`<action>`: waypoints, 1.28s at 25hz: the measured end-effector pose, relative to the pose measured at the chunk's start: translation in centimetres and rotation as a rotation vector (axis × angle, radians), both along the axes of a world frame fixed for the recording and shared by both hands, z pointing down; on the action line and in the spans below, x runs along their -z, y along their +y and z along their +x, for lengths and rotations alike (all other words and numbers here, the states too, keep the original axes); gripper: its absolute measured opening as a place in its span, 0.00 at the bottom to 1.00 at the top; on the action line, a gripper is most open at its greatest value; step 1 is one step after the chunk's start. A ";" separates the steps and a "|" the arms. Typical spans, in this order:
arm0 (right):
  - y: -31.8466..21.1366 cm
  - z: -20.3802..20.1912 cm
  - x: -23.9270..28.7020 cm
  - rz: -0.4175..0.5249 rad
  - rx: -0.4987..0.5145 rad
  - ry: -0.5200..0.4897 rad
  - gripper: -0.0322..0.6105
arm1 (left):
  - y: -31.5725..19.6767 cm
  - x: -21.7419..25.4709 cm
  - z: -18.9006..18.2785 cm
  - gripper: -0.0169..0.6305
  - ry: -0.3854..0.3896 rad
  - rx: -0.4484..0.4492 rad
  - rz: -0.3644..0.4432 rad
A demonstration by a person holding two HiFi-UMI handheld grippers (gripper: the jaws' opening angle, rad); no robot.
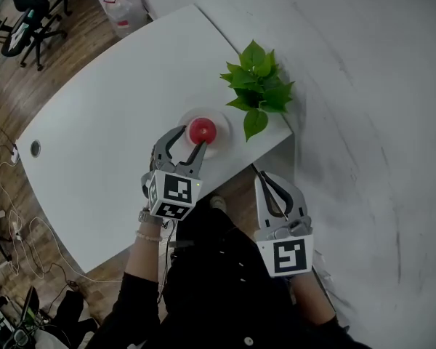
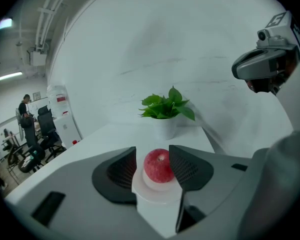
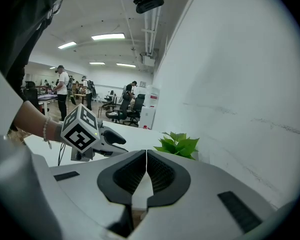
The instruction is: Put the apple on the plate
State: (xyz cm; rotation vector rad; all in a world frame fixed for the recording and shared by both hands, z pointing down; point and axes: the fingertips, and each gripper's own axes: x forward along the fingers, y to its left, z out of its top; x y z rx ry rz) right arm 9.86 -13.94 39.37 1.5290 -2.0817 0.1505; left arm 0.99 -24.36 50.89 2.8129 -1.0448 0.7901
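Head view: a white table (image 1: 109, 144) carries a potted plant (image 1: 258, 86) at its corner by the wall and, just beside the plant, a white plate (image 1: 221, 142) on which the red apple (image 1: 202, 130) rests. The left gripper (image 1: 192, 139) is held over the near side of the plate, its jaws apart, with their tips near the apple. Left gripper view: the apple appears between the two ribbed pads (image 2: 122, 170), sitting on the plate. A gap shows beside the left pad, so the apple is not clamped. The right gripper (image 1: 265, 180) is held past the table's near edge, beside the wall, well apart from the plate. Right gripper view: its two pads meet along one line, with nothing between them. Beyond them are the left gripper's marker cube (image 3: 82, 129) and the plant.
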 end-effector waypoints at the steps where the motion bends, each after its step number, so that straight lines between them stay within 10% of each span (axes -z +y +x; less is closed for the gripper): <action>1: -0.1 -0.2 0.2 0.006 0.010 0.001 0.12 | 0.0 0.6 -0.3 0.34 0.002 0.009 0.012; 10: -1.0 -0.9 2.5 0.082 0.056 -0.012 0.12 | 1.4 5.9 -1.3 0.11 0.040 0.040 0.108; 32: -2.4 -1.6 7.2 0.241 0.119 -0.048 0.12 | 4.9 17.1 -3.9 0.05 0.112 0.127 0.199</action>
